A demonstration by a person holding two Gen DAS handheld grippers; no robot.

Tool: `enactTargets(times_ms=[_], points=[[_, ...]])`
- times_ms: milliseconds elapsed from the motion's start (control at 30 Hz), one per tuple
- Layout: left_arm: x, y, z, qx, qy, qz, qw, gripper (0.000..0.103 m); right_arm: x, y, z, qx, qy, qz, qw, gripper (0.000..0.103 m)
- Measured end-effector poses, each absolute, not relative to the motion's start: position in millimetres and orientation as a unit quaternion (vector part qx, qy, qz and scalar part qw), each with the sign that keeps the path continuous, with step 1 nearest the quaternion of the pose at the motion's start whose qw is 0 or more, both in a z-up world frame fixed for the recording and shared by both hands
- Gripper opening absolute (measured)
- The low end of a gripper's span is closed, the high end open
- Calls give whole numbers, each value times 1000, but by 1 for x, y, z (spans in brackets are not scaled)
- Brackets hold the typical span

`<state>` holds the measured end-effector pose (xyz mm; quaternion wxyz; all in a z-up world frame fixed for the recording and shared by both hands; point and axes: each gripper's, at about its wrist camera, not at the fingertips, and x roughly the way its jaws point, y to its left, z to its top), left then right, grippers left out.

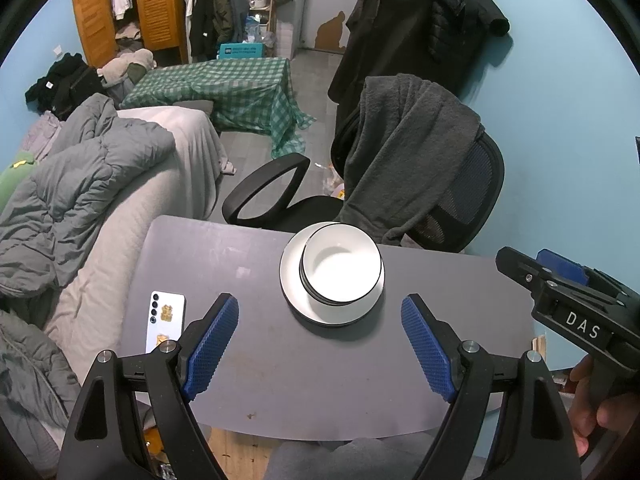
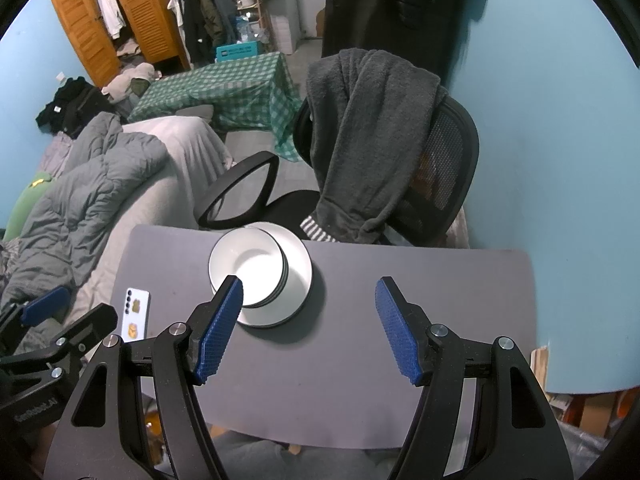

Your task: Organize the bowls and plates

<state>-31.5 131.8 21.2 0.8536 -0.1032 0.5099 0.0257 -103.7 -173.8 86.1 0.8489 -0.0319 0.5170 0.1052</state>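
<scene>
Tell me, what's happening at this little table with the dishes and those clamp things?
A person is tidying dishes with a two-finger gripper in each hand. The white black-rimmed bowls sit nested on the white round plates, stacked near the far edge of the grey table. The left gripper and right gripper both hover open above the table, holding nothing. A white phone lies off to the left, apart from the stack.

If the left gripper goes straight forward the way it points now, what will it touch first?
Most likely the stack of bowls on the white plate: it sits centred just ahead of the open left gripper. Depth is unclear, so the bare grey table in front of it could come first.
</scene>
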Motion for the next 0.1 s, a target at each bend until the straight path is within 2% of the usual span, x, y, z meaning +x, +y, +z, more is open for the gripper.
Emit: enactTargets(times_ms=[100], points=[[-31, 132, 21, -103, 510, 27, 853, 85, -104, -174, 86, -32, 517, 105, 849, 68]])
